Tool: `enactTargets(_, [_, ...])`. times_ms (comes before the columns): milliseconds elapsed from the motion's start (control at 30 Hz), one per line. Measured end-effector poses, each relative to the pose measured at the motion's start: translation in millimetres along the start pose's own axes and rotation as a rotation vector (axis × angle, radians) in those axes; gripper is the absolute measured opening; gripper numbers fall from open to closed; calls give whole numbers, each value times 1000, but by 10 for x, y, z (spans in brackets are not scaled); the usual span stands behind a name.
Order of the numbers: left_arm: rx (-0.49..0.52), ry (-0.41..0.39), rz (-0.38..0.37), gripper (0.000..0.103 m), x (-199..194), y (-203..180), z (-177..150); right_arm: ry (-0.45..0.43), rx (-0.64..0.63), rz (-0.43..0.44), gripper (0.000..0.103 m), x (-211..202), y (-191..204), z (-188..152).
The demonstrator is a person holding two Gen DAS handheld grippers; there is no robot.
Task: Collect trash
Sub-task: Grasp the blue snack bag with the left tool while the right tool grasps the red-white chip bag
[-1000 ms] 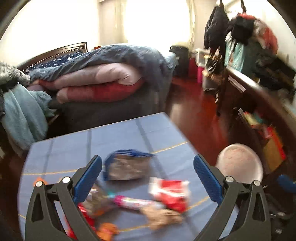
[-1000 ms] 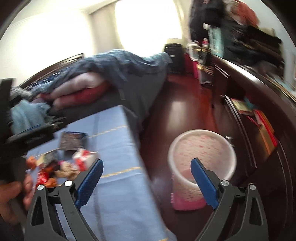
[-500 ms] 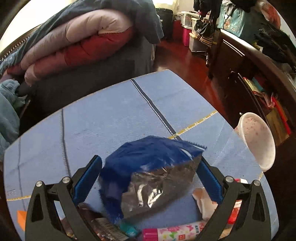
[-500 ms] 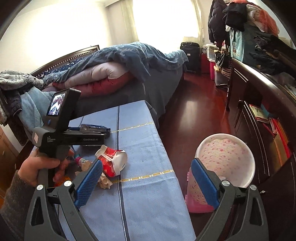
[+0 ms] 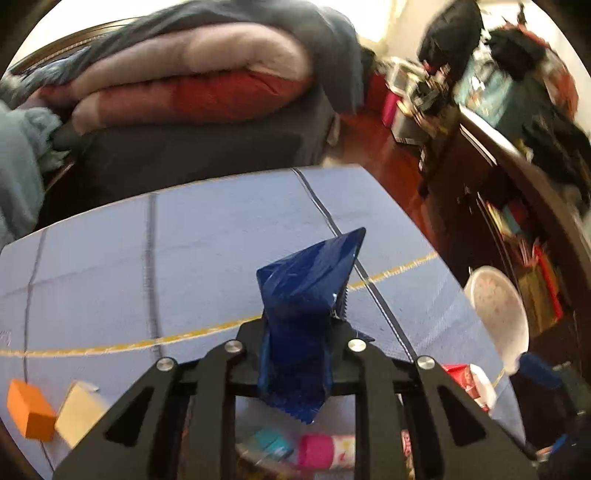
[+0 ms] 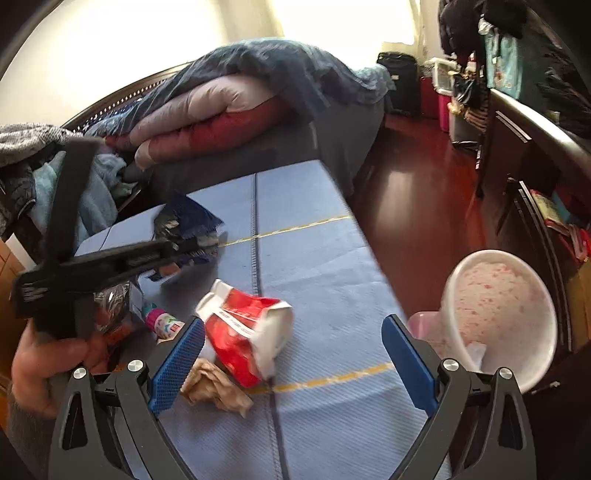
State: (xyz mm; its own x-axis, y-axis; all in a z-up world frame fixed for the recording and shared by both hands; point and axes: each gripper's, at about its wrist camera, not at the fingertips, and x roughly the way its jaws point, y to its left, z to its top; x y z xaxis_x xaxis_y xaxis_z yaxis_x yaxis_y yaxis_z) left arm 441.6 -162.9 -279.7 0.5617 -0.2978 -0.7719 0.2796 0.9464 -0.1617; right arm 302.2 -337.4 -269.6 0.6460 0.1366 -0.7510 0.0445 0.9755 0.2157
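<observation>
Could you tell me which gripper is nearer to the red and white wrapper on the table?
Right. The right gripper hangs open just before the red and white wrapper; the left gripper, shut on the blue packet, is farther back.

Before me stands a table under a blue quilted cloth (image 6: 314, 266) crossed by dark seams and yellow stitched lines. Beyond it is a bed (image 6: 332, 147) with a dark wooden headboard (image 6: 122, 99), piled with folded quilts (image 6: 207, 110) in grey-pink and red under a blue-grey cover. To my left lies a heap of teal and grey clothes (image 6: 88, 188). A bright window (image 6: 332, 18) washes out the pale far wall. The floor (image 6: 417, 192) is glossy red-brown wood. Along my right runs a dark wooden cabinet (image 6: 528, 155) with books on its shelves; dark garments and bags (image 5: 517, 48) hang above it. A black suitcase (image 6: 399, 77) stands by the window.
</observation>
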Motion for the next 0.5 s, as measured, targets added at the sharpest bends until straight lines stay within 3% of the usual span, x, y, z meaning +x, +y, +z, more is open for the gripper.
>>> enactTargets(133, [-31, -62, 21, 22, -285, 117, -26, 40, -5, 16, 93, 196, 131, 22])
enactTargets(300, [-50, -122, 42, 22, -652, 207, -73, 87, 1, 25, 71, 346, 214, 24])
enactTargets(367, [-61, -137, 42, 22, -762, 246, -96, 84, -1, 20, 65, 359, 229, 25])
enactTargets(500, [-88, -166, 43, 22, -969, 346, -149, 25, -15, 5, 64, 230, 269, 42])
